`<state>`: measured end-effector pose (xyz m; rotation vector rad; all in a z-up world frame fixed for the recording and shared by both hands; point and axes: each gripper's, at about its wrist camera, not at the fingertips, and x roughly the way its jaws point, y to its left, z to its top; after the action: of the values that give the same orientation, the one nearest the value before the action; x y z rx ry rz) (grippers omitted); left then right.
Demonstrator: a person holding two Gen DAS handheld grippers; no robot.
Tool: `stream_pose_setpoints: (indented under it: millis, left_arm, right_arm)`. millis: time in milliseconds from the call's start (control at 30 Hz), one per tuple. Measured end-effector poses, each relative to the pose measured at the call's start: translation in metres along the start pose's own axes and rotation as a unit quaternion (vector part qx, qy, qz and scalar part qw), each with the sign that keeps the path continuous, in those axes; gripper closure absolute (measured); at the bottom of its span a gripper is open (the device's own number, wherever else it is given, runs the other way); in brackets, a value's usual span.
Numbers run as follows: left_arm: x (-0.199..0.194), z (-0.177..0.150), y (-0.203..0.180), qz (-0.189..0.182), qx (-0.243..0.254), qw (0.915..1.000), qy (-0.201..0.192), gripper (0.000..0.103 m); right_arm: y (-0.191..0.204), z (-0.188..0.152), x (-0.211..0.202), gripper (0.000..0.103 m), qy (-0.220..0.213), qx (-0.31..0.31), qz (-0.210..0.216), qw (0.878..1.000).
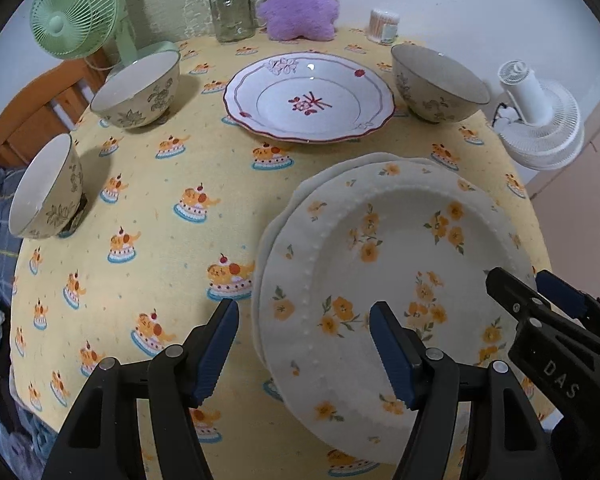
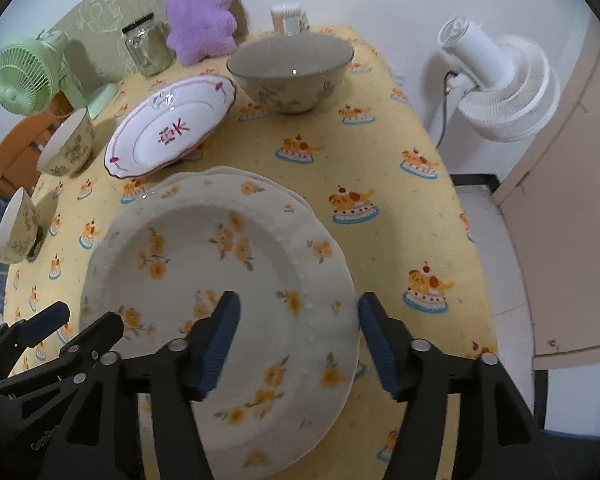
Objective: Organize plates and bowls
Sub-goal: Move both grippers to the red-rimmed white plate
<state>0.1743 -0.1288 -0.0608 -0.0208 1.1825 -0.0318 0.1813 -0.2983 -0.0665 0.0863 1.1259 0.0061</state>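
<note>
Looks like the stacking step: the left gripper (image 1: pixel 304 348) and right gripper (image 2: pixel 296 344) both have jaws apart, straddling opposite rims of the yellow-flower plate (image 1: pixel 400 240), gripping nothing. It sits on another plate, I think. Next up: red-trimmed plate (image 1: pixel 310 98), clear path, bowls (image 1: pixel 138 90) flank it.

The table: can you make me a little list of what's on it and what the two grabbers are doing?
cloth: yellow tablecloth with cake pictures
stack: flower plate on top of another plate
other plate: red-trim plate, alone, farther back
bowls: three, bowl one, bowl two, bowl three, all apart
back edge: jar, purple plush, green fan
left gripper: open, astride the flower plate's rim
right gripper: open, astride the opposite rim
</note>
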Motion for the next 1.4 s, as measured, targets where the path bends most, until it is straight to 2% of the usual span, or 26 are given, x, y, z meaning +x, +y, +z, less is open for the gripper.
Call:
stream_pose_setpoints:
  millis: [267,467,700,833,1033,1200,1400]
  left_arm:
    - [-0.019,0.006,0.032,-0.026,0.033,0.9987,-0.028,0.033]
    - [-0.032,0.026,0.064,-0.038,0.06,0.9959,-0.055,0.033]
    - [-0.037,0.059,0.095,-0.042,0.064,0.9942,-0.075,0.033]
    - [-0.036,0.077,0.1,-0.042,0.059,0.9938,-0.084,0.032]
    - [-0.016,0.105,0.09,-0.026,0.05,0.9947,-0.086,0.032]
    - [0.014,0.13,0.078,-0.021,0.034,0.9967,-0.07,0.032]
    - [0.047,0.151,0.067,-0.007,0.023,0.9981,-0.057,0.032]
  right_arm:
    - [0.042,-0.005,-0.032,0.036,-0.026,0.026,-0.012,0.999]
    - [0.075,0.0,-0.046,0.036,-0.053,0.058,-0.014,0.997]
    - [0.102,0.021,-0.049,0.036,-0.061,0.105,-0.002,0.993]
    - [0.112,0.041,-0.052,0.036,-0.079,0.096,-0.007,0.992]
    - [0.108,0.075,-0.025,0.037,-0.058,0.089,-0.001,0.994]
    - [0.093,0.102,0.007,0.037,-0.042,0.096,0.006,0.994]
    - [0.091,0.133,0.048,0.037,-0.03,0.073,0.011,0.997]
